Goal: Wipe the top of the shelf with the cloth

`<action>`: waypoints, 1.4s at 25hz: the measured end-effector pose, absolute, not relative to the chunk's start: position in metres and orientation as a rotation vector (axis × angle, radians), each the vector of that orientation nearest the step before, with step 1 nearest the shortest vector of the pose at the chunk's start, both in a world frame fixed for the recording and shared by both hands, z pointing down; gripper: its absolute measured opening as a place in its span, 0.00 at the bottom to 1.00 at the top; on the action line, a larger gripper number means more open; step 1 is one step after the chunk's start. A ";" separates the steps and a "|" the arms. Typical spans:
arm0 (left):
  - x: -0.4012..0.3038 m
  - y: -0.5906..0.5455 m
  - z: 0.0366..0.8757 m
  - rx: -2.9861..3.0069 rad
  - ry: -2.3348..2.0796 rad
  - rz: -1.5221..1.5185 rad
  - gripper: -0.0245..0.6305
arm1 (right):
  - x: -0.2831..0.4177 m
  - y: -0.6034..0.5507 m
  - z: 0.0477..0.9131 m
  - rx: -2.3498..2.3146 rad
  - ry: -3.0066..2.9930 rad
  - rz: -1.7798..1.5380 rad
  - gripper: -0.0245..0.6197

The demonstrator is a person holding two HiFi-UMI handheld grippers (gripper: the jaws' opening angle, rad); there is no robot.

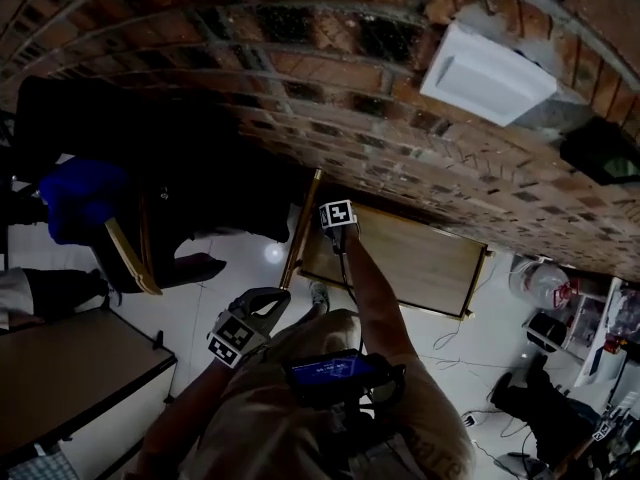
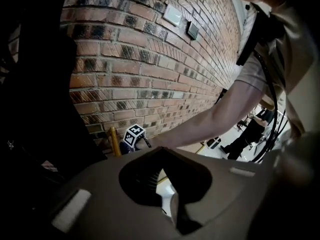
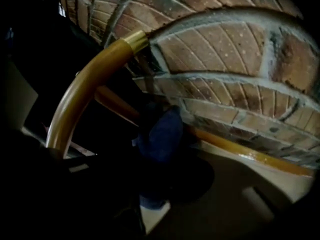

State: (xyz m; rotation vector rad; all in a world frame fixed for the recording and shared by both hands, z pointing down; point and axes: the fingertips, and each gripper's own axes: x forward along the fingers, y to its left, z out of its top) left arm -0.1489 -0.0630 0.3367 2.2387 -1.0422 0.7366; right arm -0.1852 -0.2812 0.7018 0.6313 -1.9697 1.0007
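Observation:
The shelf's tan top (image 1: 400, 263) lies below the brick wall, with a golden rail (image 1: 302, 228) along its left end. My right gripper (image 1: 338, 218) reaches to the top's far left corner, its marker cube (image 2: 134, 135) showing beside the rail. In the right gripper view this gripper (image 3: 157, 179) is shut on a dark blue cloth (image 3: 160, 136), which is bunched against the curved golden rail (image 3: 85, 84) and the bricks. My left gripper (image 1: 262, 306) hangs near my body, off the shelf. Its jaws (image 2: 172, 204) meet with nothing between them.
A white box (image 1: 487, 73) is fixed on the brick wall above the shelf. A blue object (image 1: 80, 198) and dark furniture stand at the left. A tabletop (image 1: 70, 363) is at the lower left. A jug and clutter (image 1: 545, 283) sit on the floor at the right.

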 end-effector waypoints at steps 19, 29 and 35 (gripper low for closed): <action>0.014 -0.144 0.323 2.274 -1.035 0.544 0.01 | 0.316 -0.305 0.714 1.180 -1.549 0.970 0.19; 0.031 -0.158 0.317 2.298 -1.001 0.570 0.01 | 0.340 -0.295 0.695 1.292 -1.416 0.951 0.20; -0.011 -0.146 0.316 2.281 -1.016 0.568 0.01 | 0.121 -0.253 0.653 0.985 -1.750 0.991 0.20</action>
